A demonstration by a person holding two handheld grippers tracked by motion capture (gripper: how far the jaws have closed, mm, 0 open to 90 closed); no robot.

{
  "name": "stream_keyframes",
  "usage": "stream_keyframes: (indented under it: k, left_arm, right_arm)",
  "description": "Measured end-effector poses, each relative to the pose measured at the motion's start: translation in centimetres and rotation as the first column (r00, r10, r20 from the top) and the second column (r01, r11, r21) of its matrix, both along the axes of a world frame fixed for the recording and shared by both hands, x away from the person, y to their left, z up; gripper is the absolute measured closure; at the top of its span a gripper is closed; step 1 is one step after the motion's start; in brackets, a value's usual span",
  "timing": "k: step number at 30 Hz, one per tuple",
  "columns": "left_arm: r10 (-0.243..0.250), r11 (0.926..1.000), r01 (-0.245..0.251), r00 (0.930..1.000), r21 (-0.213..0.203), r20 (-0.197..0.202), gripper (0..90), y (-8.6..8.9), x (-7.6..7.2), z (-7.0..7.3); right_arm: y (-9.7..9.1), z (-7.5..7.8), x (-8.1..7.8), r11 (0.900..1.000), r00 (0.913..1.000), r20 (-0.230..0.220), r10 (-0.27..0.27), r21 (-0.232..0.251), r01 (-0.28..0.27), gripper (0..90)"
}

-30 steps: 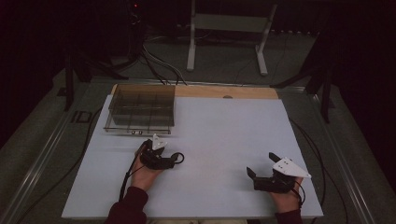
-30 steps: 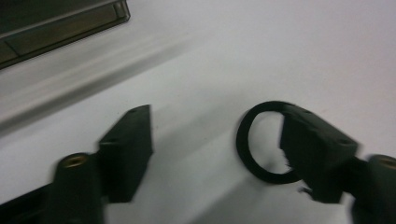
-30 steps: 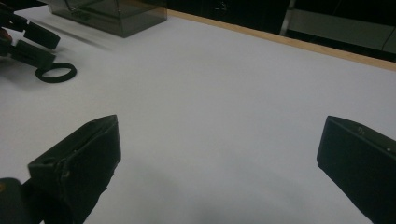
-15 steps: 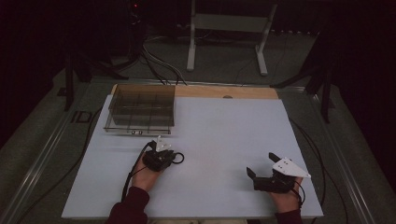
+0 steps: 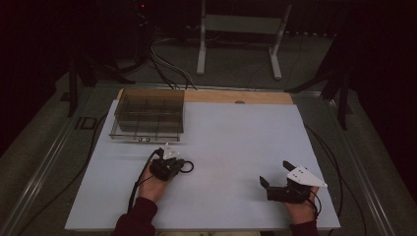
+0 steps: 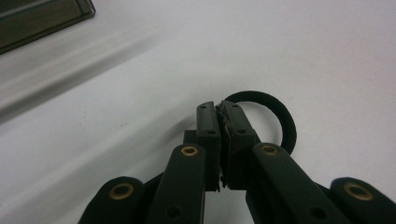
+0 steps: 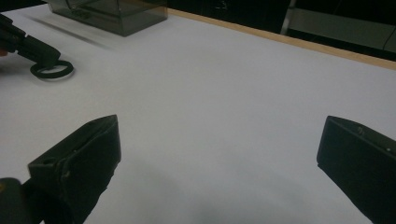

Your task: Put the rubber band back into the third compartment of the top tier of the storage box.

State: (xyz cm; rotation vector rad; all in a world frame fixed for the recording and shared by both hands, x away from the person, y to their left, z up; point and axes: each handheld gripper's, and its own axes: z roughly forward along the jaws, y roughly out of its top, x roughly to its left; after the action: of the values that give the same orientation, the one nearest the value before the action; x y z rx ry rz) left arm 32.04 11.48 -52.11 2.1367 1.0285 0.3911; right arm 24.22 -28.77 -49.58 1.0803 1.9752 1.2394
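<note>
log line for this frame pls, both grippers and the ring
left gripper: shut on black ring | ring: low over white table, near clear compartment box | right gripper: open, empty

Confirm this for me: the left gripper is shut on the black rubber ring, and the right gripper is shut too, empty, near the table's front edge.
One thing is wrong: the right gripper is open, its jaws wide apart in the right gripper view. The rest holds: the left gripper is shut on the black rubber ring, and the right gripper is empty near the white table's front edge.

Open room: white table (image 5: 231,142) bare between the hands and across its right half.
Obstacle: clear compartment tray (image 5: 147,114) at the far-left corner.
</note>
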Motion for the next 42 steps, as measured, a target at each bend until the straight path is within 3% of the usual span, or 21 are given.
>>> stream_keyframes:
  k: [25,30,42]
  left_arm:
    - [0.002,0.999,-0.001,0.9997,-0.045,0.023,88.2,0.3,-0.5,1.8]
    - [-0.006,0.9974,0.007,0.9997,-0.072,0.025,88.2,0.4,-0.6,2.3]
    - [-0.042,0.9964,0.045,0.9979,-0.072,0.05,88.2,-0.2,-0.9,3.7]
  right_arm:
    - [0.0,0.0,0.0,1.0,1.0,-0.001,-0.001,0.0,0.001,0.2]
    - [0.0,0.0,0.0,1.0,1.0,0.0,-0.001,0.0,0.001,0.2]
    - [0.0,0.0,0.0,1.0,1.0,-0.001,-0.001,0.0,0.001,0.2]
